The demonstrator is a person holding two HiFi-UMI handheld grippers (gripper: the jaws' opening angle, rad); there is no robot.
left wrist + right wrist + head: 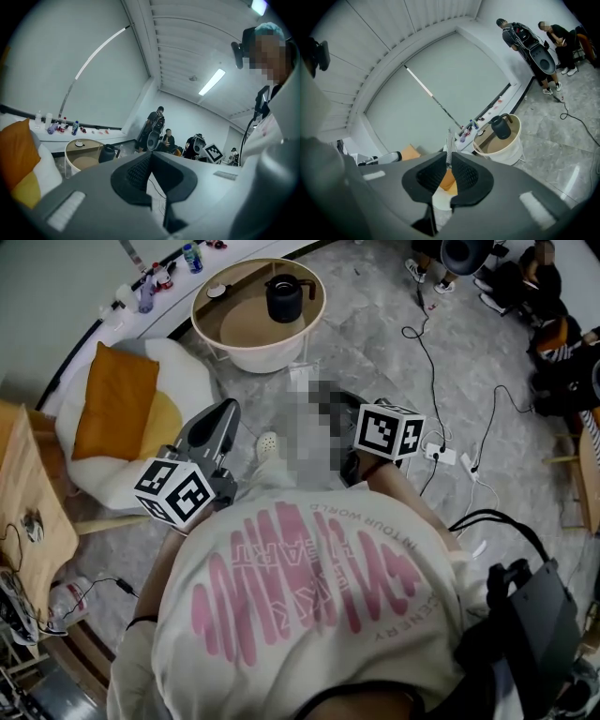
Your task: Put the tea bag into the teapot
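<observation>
A black teapot (284,298) stands on a round cream side table (246,324) some way ahead of me on the floor. In the left gripper view the teapot (108,153) is left of my left gripper (150,157), whose jaws are shut with nothing between them. My right gripper (450,161) is shut on a thin flat tea bag (448,144), seen edge-on and sticking up past the jaws. The teapot (501,126) lies to the upper right of it. In the head view my left gripper (228,411) points toward the table. Only the right gripper's marker cube (387,430) shows there.
A white seat with an orange cushion (117,399) stands left of the table. Bottles (150,287) line a ledge behind it. Cables and a power strip (441,454) lie on the floor to the right. People (159,126) stand and sit at the far side.
</observation>
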